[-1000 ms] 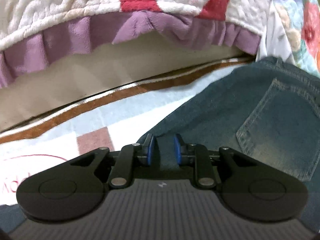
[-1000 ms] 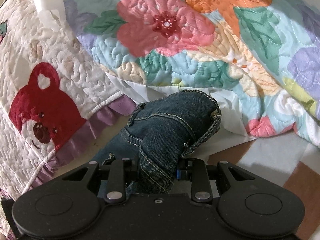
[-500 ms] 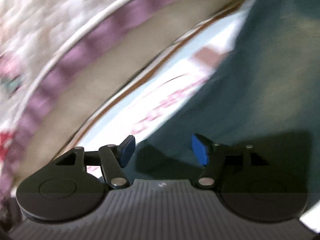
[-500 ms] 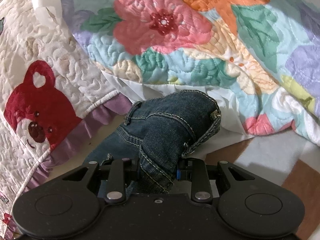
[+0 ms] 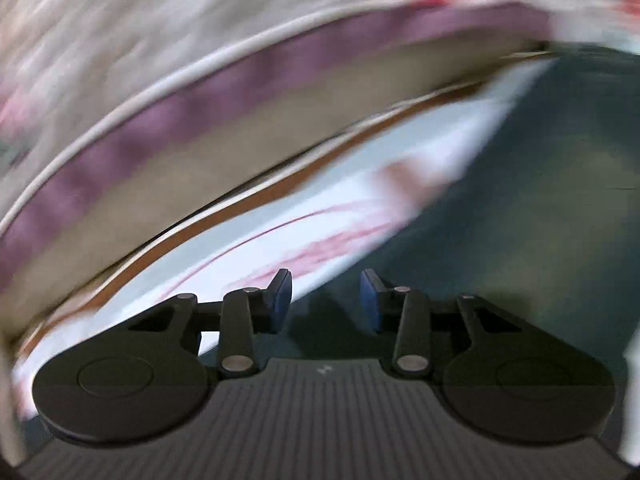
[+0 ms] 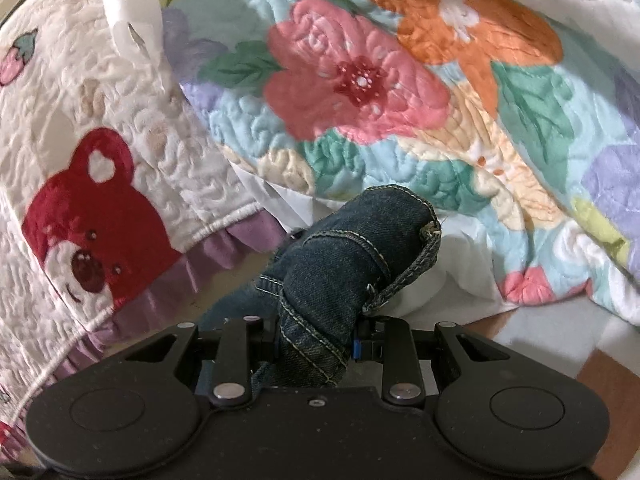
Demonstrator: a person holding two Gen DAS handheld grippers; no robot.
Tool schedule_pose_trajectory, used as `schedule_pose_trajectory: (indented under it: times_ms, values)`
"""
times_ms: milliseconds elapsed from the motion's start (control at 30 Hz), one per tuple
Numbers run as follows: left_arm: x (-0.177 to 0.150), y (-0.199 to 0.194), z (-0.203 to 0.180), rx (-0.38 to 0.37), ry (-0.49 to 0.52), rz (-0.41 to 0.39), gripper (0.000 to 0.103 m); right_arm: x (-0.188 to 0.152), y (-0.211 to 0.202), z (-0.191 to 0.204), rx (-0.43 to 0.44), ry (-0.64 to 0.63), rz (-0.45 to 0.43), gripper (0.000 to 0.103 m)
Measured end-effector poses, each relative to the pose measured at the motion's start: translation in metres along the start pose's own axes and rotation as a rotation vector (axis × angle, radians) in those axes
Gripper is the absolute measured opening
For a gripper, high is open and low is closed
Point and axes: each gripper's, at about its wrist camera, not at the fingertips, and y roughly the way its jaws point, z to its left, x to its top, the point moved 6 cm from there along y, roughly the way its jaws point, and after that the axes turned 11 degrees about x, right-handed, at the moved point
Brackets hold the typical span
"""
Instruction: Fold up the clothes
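Observation:
Dark blue jeans (image 5: 520, 216) lie spread over the right half of the blurred left wrist view. My left gripper (image 5: 325, 300) hangs open over their left edge, nothing between its blue pads. In the right wrist view a bunched fold of the jeans (image 6: 352, 256), with waistband seams and a belt loop, sticks up between the fingers. My right gripper (image 6: 316, 346) is shut on that fold.
The jeans rest on a pale sheet with brown stripes and red print (image 5: 280, 240). A white quilted cover with a red bear and purple frill (image 6: 92, 216) rises at the left. A floral quilt (image 6: 360, 80) is heaped behind the right gripper.
My left gripper opened and swung left along the jeans' edge, its view now blurred by motion. The right gripper kept its hold on the fold and barely shifted.

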Motion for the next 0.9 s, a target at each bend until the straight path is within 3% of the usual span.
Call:
schedule_pose_trajectory:
  times_ms: [100,300,400,500,567,833,900]
  values:
    - [-0.013,-0.019,-0.047,-0.2,0.173,-0.014,0.04,-0.003,0.003,-0.008,-0.008,0.017,0.021,0.032]
    - [-0.093,-0.021,-0.001,-0.154,0.232,0.096,0.041,-0.005,0.017,-0.007,-0.028,-0.018,0.024,0.032]
    - [-0.132,-0.023,0.025,-0.123,0.244,0.144,0.055,-0.009,0.023,-0.009,-0.06,-0.046,0.032,0.032]
    - [-0.159,-0.025,0.066,-0.027,0.116,0.087,0.066,-0.009,0.021,-0.01,-0.064,-0.045,0.028,0.032]
    - [-0.178,-0.032,0.085,0.021,0.038,0.053,0.066,-0.01,0.018,-0.007,-0.073,-0.072,0.022,0.032]
    - [-0.255,-0.055,0.169,0.222,-0.211,0.184,0.069,-0.011,0.012,-0.003,-0.077,-0.066,-0.002,0.032]
    - [-0.271,-0.06,0.186,0.263,-0.228,0.192,0.069,-0.011,0.011,-0.002,-0.076,-0.063,-0.005,0.032]
